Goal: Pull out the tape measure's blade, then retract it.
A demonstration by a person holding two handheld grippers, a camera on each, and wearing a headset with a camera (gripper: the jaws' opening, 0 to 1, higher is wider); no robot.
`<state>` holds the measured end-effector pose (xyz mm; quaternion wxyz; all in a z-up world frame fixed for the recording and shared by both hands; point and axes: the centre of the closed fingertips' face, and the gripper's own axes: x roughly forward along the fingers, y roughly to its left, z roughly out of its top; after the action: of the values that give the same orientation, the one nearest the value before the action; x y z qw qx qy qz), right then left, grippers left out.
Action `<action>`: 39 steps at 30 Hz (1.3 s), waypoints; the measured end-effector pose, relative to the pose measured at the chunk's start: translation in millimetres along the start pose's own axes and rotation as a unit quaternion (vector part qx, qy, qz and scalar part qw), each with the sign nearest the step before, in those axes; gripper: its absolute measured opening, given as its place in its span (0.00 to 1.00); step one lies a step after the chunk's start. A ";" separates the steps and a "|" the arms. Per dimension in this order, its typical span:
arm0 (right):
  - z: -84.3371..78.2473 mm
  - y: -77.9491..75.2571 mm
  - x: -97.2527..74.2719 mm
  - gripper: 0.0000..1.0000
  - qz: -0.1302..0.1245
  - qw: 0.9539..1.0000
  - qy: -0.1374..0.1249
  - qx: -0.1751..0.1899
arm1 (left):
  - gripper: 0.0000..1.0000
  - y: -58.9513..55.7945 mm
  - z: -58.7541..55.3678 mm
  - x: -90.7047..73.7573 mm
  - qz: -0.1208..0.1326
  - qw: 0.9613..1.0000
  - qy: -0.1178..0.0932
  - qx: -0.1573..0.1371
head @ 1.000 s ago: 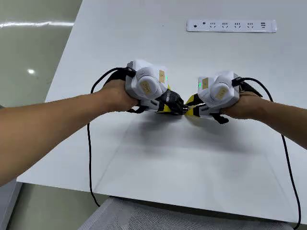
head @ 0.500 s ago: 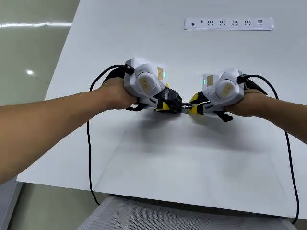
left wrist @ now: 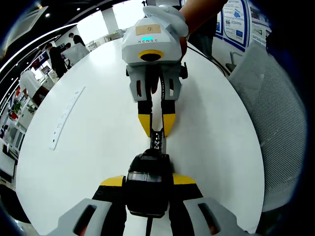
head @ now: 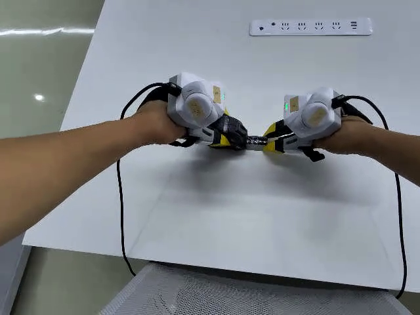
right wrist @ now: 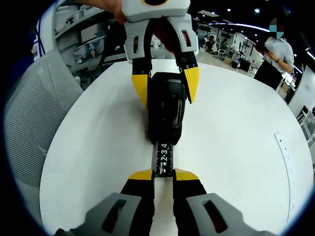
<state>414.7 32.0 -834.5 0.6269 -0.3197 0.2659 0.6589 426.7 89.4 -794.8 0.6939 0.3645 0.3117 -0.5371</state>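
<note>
The black tape measure (left wrist: 148,187) is clamped by its case between the jaws of the left gripper (head: 225,138), which are closed on it, and it is held over the white table (head: 262,216). A short length of blade (right wrist: 164,158), with the first few numbers readable, extends from the case towards the right. Its end is pinched between the closed yellow-tipped jaws of the right gripper (right wrist: 164,175). A power strip (head: 310,27) is seen farther back on the table, well apart from both.
</note>
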 end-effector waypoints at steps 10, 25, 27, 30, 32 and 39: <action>-6.2 -0.1 -7.1 0.09 0.001 1.000 0.002 0.001 | 0.29 0.1 0.2 -0.6 -0.001 1.000 0.001 -0.001; -21.8 -0.3 -20.4 0.09 0.001 1.000 0.005 0.014 | 0.29 1.1 -0.1 -0.9 -0.001 1.000 0.004 -0.003; -23.1 0.6 -21.9 0.09 0.001 1.000 0.005 0.015 | 0.29 0.8 0.0 -1.2 -0.001 1.000 0.004 -0.003; -26.2 0.8 -24.5 0.09 0.002 1.000 0.007 0.016 | 0.29 0.6 0.2 -1.5 -0.001 1.000 0.004 -0.003; -28.6 0.7 -27.3 0.09 0.002 1.000 0.008 0.017 | 0.29 0.5 0.3 -1.6 -0.001 1.000 0.005 -0.003; -38.2 0.9 -35.2 0.09 0.001 1.000 0.012 0.020 | 0.29 0.8 0.6 -1.3 -0.001 1.000 0.006 -0.004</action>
<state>417.6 -19.8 -832.9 0.6293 -0.3151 0.2870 0.6498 427.2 89.6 -793.3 0.6928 0.3644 0.3188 -0.5345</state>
